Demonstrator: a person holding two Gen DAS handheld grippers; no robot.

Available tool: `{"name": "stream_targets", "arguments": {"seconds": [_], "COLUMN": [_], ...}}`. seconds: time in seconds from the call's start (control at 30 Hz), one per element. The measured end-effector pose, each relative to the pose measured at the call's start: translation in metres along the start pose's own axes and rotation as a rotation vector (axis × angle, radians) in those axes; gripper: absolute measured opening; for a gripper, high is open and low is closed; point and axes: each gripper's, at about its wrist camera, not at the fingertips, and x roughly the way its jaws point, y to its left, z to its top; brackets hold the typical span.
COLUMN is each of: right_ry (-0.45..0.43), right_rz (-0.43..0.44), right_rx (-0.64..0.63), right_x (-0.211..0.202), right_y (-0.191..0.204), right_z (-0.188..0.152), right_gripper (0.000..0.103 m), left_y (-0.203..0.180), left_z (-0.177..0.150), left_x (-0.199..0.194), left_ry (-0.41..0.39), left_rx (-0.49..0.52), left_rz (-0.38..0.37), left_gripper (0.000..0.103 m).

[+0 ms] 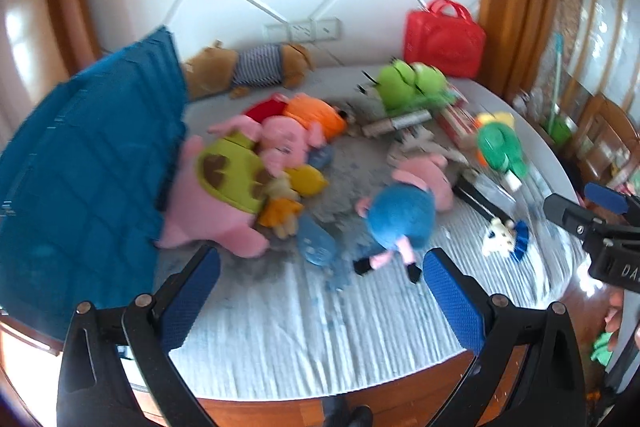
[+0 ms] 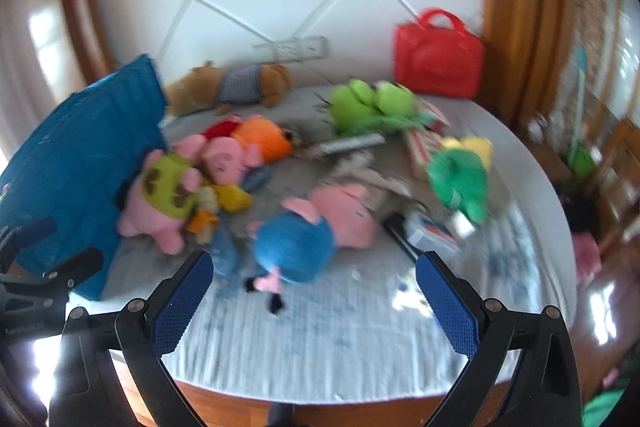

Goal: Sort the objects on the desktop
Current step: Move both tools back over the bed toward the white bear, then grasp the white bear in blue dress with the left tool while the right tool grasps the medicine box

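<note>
While toys crowd round, the blue-shirted pig plush (image 1: 404,211) lies face-down.

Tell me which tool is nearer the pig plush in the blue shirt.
Right, though only slightly. The right tool hovers open just short of the pig plush; the left tool hovers open slightly further back.

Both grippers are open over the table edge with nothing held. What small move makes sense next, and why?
Probably ease the right gripper forward and down onto the blue-bodied pig plush. It lies nearest, just ahead of the open jaws, apart from the pile by the blue bin. The left gripper is also open and empty.
</note>
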Motion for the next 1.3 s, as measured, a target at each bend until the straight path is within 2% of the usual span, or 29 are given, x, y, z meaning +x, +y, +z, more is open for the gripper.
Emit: {"name": "stream_targets", "arguments": {"seconds": [0.43,0.67,0.83,1.0,1.07,1.23,1.3], "right_ry": [0.139,0.17,0.199,0.207,0.217,0.258,0.279], "right_rz": [-0.112,-0.176,-0.177,-0.128,-0.096,0.013,0.062], "right_rx": [0.143,0.196,0.23,0.194,0.149,0.004,-0.062], "right_x": [0.053,0.072,0.087,0.105,0.115,0.139,0.148], "right_y": [-0.071,-0.098,-0.131,-0.169,-0.187,-0.226,-0.237], "right_z": [-0.034,-0.035,-0.033,-0.02,-0.013,0.001,0.005], "right_gripper": [0.102,0.102,0.102,0.101,0.094,0.082,0.082], "left_y": [-0.074,-0.11,-0.135,-0.171,-0.185,-0.227,-0.241], "left_z": [0.001,0.009,0.014,0.017,0.015,0.004,-0.004], "left_x": [0.085,0.125,0.145,0.164,0.171,0.186,0.188], "left_ry": [0.137,0.184,0.219,0.229,0.232,0.274,0.293], "left_rx": [0.128,0.202,0.221,0.181,0.152,-0.035,-0.094], "left_rz": [-0.135,-0.194,-0.202,-0.165,-0.143,-0.063,-0.029], "left_gripper": [0.103,0.103,0.103,0.103,0.103,0.103,0.103]}}
